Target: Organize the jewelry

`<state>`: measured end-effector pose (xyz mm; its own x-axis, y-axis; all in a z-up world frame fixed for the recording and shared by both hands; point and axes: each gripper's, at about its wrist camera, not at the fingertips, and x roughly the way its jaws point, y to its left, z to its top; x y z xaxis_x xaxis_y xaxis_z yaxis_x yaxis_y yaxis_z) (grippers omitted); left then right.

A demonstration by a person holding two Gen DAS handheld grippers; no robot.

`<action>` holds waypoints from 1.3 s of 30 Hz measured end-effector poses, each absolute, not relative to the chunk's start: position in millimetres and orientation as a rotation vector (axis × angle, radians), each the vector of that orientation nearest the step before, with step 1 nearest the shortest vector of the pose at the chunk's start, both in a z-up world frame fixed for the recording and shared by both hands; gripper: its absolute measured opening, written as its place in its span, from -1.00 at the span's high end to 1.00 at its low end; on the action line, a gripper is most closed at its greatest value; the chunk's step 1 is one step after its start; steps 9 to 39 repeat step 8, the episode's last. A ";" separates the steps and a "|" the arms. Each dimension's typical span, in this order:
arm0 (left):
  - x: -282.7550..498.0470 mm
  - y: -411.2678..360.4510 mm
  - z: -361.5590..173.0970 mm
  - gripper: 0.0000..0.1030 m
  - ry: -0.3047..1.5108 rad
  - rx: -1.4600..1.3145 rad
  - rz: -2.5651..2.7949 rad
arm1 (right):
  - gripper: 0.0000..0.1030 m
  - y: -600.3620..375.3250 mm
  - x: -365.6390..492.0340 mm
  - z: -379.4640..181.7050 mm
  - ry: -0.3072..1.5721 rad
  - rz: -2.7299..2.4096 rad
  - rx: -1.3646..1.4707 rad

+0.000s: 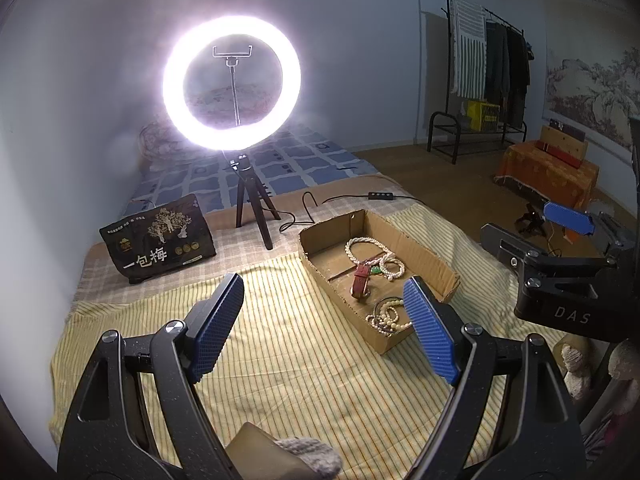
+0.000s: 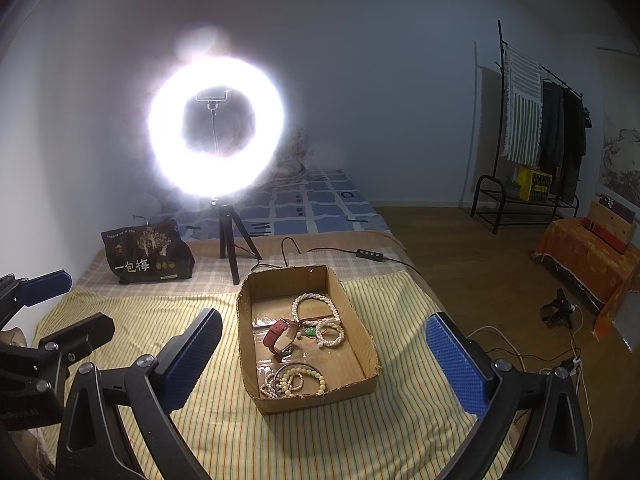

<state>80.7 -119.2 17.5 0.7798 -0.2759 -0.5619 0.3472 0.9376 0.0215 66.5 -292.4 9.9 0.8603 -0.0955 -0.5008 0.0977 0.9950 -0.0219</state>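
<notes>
A shallow cardboard box [image 2: 352,320] with ragged, torn-down walls sits on a yellow striped cloth [image 2: 360,432] spread over the bed, and all the jewelry lies inside it. At the far end a long strand of creamy white pearls [image 2: 314,304] loops loosely, touching a smaller coiled pearl bracelet [image 2: 330,334] with a small green stone [image 2: 308,333] just beside it. In the middle a red leather watch strap [image 2: 280,334] curls on its edge, smooth and stiff. Near the front wall, pale round bead bracelets [image 2: 294,384] lie heaped together with a thin dark bangle. The left gripper [image 1: 324,320] hovers over the cloth beside the box, its ribbed blue pads spread wide with nothing between them. The right gripper [image 2: 324,354] likewise stands wide apart and empty, framing the box. Behind, a glaring ring light [image 2: 216,126] stands on a small black tripod next to a dark printed snack bag [image 2: 148,254].
</notes>
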 end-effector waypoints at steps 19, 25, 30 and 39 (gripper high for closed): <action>81.6 -116.2 15.2 -0.64 0.559 0.149 -0.305 | -0.99 -291.2 67.0 9.4 0.529 -0.100 -0.009; 81.6 -116.2 15.2 -0.64 0.559 0.149 -0.305 | -0.99 -291.2 67.0 9.4 0.529 -0.100 -0.009; 81.6 -116.2 15.2 -0.64 0.559 0.149 -0.305 | -0.99 -291.2 67.0 9.4 0.529 -0.100 -0.009; 81.6 -116.2 15.2 -0.64 0.559 0.149 -0.305 | -0.99 -291.2 67.0 9.4 0.529 -0.100 -0.009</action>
